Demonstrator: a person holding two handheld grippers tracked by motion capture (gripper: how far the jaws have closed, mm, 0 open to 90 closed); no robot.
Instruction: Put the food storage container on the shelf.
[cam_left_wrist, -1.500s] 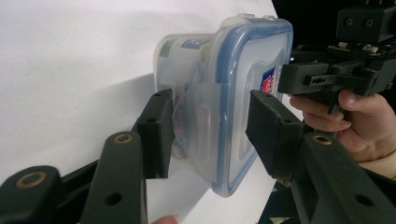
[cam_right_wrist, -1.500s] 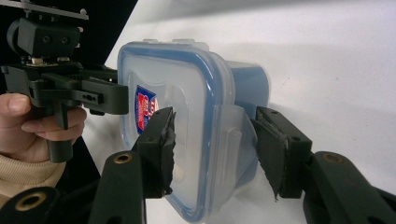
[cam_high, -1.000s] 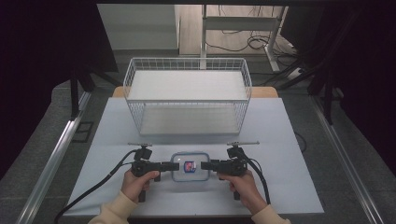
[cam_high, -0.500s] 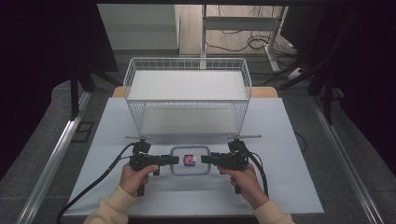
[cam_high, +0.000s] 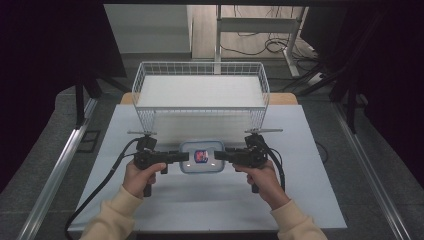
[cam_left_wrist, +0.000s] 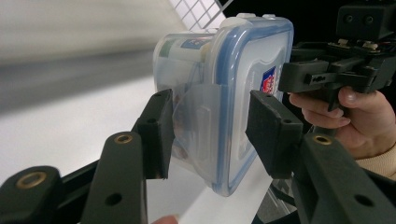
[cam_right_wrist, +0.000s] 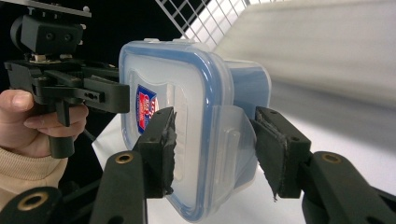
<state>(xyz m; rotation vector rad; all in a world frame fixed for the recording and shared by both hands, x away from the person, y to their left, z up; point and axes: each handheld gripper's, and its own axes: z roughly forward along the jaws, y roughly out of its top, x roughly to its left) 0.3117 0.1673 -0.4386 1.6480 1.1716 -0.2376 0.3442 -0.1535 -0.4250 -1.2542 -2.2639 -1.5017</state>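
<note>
A clear plastic container (cam_high: 201, 156) with a blue-rimmed lid and a red and blue label hangs above the white table between both grippers. My left gripper (cam_high: 185, 156) grips its left end and my right gripper (cam_high: 218, 155) its right end. In the left gripper view the pads of the left gripper (cam_left_wrist: 210, 135) press on the container (cam_left_wrist: 224, 70) across its side latch flap. The right gripper (cam_left_wrist: 322, 77) and a hand sit beyond it. In the right gripper view the right gripper (cam_right_wrist: 212, 144) clamps the container (cam_right_wrist: 187, 79) at the opposite flap, facing the left gripper (cam_right_wrist: 88, 93).
A white wire basket (cam_high: 200, 63) stands on the table just behind the container, its front wall close to the grippers. The white tabletop (cam_high: 310, 170) spreads to both sides. Cables trail from each gripper toward the person. Dark floor and rails flank the table.
Both hands have risen together with the container held between them, so it now sits higher in the high view, nearer the basket's front wall. Neither grip has changed.
</note>
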